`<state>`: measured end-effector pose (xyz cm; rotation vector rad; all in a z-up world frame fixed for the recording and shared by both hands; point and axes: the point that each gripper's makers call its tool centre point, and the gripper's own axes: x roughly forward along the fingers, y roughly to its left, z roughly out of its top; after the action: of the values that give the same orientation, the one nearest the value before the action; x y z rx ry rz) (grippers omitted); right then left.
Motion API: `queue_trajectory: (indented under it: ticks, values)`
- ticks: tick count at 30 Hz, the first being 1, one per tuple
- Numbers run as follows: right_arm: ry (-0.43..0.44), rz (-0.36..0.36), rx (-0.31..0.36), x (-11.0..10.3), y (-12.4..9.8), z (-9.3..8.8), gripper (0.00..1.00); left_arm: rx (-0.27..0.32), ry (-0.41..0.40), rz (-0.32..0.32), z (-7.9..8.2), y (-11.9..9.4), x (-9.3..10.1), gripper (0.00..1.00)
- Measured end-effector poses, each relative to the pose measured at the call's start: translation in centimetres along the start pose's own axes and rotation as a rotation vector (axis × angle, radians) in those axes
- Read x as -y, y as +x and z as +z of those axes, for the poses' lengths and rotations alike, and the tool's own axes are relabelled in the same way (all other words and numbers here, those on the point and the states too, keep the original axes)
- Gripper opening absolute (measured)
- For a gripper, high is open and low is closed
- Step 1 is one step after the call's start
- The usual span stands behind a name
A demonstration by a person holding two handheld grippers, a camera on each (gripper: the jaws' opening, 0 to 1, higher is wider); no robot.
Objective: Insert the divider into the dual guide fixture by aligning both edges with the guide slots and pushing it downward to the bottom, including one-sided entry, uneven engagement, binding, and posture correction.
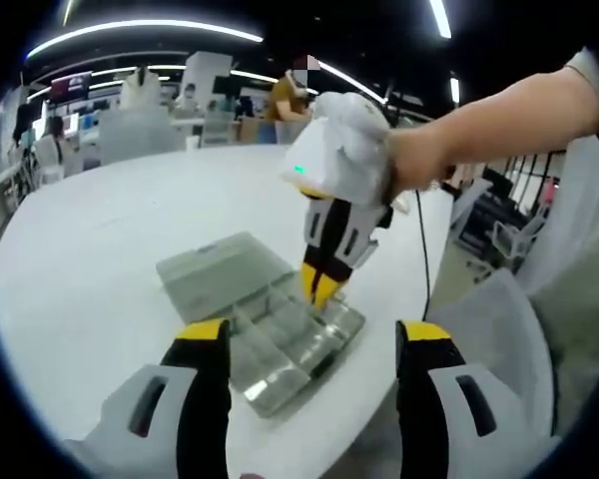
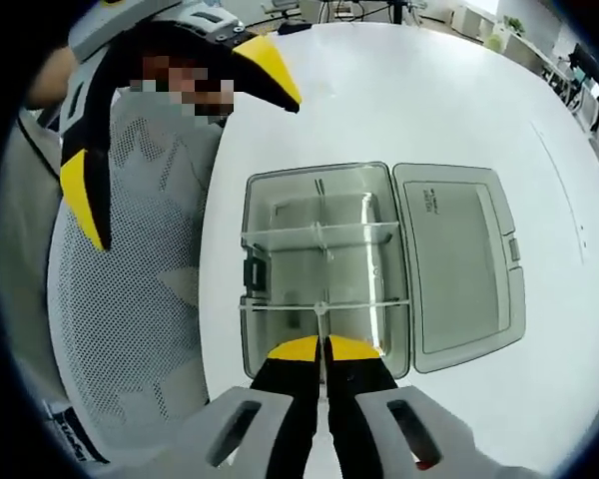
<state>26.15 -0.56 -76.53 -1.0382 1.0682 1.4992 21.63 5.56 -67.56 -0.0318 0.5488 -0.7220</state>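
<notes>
A clear plastic compartment box [image 2: 280,261] lies on the round white table [image 2: 399,110], its lid [image 2: 459,264] folded open flat beside it. My right gripper [image 2: 324,349] is shut on a thin clear divider [image 2: 322,321], seen edge-on and standing down into the box's near compartment. Two clear cross walls span the box. In the left gripper view the right gripper [image 1: 319,286], held by a hand, points down into the box [image 1: 280,339]. My left gripper [image 1: 312,334] hovers open just short of the box with nothing between its jaws; it also appears, open, as the left gripper [image 2: 175,130].
The box sits close to the table's edge [image 1: 379,399]. A white mesh chair [image 2: 130,329] stands right by that edge. A black cable [image 1: 422,249] trails off the table. Desks and a person [image 1: 285,95] are far behind.
</notes>
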Motion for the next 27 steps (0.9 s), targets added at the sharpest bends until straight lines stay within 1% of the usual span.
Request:
queue_trajectory:
  ticks: [7, 8, 9, 10, 11, 12, 15, 26, 27]
  values:
    - [-0.006, 0.006, -0.014, -0.21, -0.36, 0.21, 0.00, 0.001, 0.000, 0.001, 0.08, -0.05, 0.20, 0.66]
    - [-0.004, 0.002, -0.023, -0.20, -0.36, 0.00, 0.00, 0.003, 0.000, 0.001, 0.11, -0.04, 0.18, 0.66]
    - [-0.014, 0.001, -0.023, -0.26, -0.34, -0.07, 0.00, 0.003, 0.001, 0.001, 0.15, -0.04, 0.23, 0.66]
    - [-0.076, -0.008, -0.023, -0.17, -0.19, -0.01, 0.00, 0.003, 0.001, 0.001, 0.18, -0.03, 0.27, 0.66]
    - [-0.043, -0.005, -0.025, -0.30, -0.12, -0.09, 0.00, 0.003, 0.001, 0.000, 0.22, -0.04, 0.34, 0.66]
    - [-0.031, -0.004, -0.018, -0.23, -0.13, -0.02, 0.00, 0.004, 0.002, 0.000, 0.25, -0.04, 0.42, 0.66]
    - [-0.058, -0.009, -0.018, -0.18, 0.00, -0.07, 0.00, 0.002, 0.002, -0.001, 0.19, -0.07, 0.50, 0.66]
    - [-0.030, -0.009, -0.022, -0.21, -0.26, 0.11, 0.00, 0.000, -0.002, -0.002, 0.04, 0.07, 0.42, 0.66]
    - [-0.059, -0.016, -0.026, -0.23, -0.40, 0.29, 0.00, 0.000, -0.002, -0.003, 0.03, 0.10, 0.42, 0.66]
